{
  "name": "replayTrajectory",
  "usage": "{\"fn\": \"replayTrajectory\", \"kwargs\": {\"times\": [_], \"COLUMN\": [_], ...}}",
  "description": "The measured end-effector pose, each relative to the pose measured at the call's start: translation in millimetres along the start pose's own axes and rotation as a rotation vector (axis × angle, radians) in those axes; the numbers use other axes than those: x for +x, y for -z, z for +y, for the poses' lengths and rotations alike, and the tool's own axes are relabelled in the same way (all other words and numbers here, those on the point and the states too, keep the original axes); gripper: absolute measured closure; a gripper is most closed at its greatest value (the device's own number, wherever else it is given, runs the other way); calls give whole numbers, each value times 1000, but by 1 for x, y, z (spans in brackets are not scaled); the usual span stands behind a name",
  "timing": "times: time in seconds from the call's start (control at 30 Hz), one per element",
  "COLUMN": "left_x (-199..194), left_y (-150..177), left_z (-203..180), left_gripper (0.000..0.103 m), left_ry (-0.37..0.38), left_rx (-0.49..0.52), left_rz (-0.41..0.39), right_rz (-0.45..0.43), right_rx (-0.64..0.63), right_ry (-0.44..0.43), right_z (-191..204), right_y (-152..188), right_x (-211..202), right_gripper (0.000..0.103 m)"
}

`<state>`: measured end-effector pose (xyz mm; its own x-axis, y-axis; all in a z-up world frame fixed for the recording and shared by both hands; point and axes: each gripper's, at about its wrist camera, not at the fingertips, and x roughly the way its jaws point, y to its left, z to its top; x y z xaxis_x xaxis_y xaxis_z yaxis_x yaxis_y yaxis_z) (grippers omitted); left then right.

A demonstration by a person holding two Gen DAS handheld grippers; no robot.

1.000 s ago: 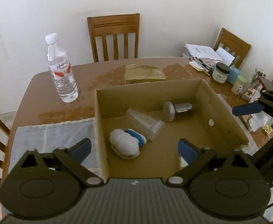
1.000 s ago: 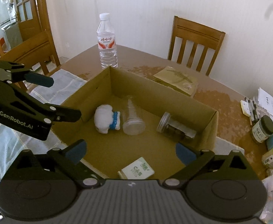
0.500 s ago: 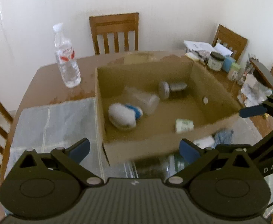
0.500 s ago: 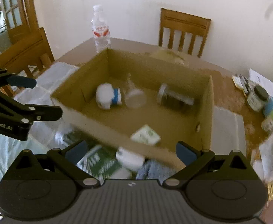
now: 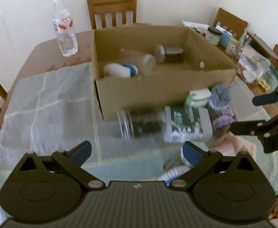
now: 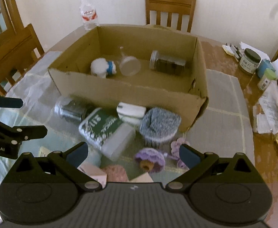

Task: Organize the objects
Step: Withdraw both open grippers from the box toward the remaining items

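An open cardboard box (image 5: 158, 93) (image 6: 131, 93) stands on the table. Inside lie a white plush with a blue band (image 6: 102, 67), a clear cup (image 6: 129, 65) and a silver-lidded jar (image 6: 167, 62). In front of the box a second jar (image 6: 70, 110), a green-labelled container (image 6: 104, 129), a small white pack (image 6: 131, 112), a grey knitted piece (image 6: 159, 123) and purple knitted items (image 6: 150, 158) crowd together. My left gripper (image 5: 137, 151) hangs open and empty above the mat, short of that pile. At the pile's near edge my right gripper (image 6: 133, 153) is also open and holds nothing.
A water bottle (image 5: 64, 30) stands behind the box's left corner. Jars, small bottles and papers (image 6: 250, 60) crowd the table's right side. A pale cloth mat (image 5: 43, 104) covers the near table. Wooden chairs (image 6: 169, 9) ring it.
Both grippers have pulled back from above the box toward the near side. The pile of objects in front of the box has come into view.
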<state>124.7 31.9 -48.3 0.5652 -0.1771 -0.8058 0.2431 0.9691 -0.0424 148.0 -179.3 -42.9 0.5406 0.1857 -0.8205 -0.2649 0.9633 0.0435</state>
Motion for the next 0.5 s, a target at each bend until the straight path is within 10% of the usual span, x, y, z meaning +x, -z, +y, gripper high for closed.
{"fn": "replayTrajectory", "kwargs": {"times": [0.5], "left_x": [-8], "left_y": [33], "left_z": [-7], "left_gripper": [2], "left_ry": [96], "left_rx": [116], "left_rz": [43], "right_rz": [5], "right_rx": [-111], "right_ry": [-34], "right_z": [29], "right_y": [31], "right_x": [-9], "right_gripper": [0]}}
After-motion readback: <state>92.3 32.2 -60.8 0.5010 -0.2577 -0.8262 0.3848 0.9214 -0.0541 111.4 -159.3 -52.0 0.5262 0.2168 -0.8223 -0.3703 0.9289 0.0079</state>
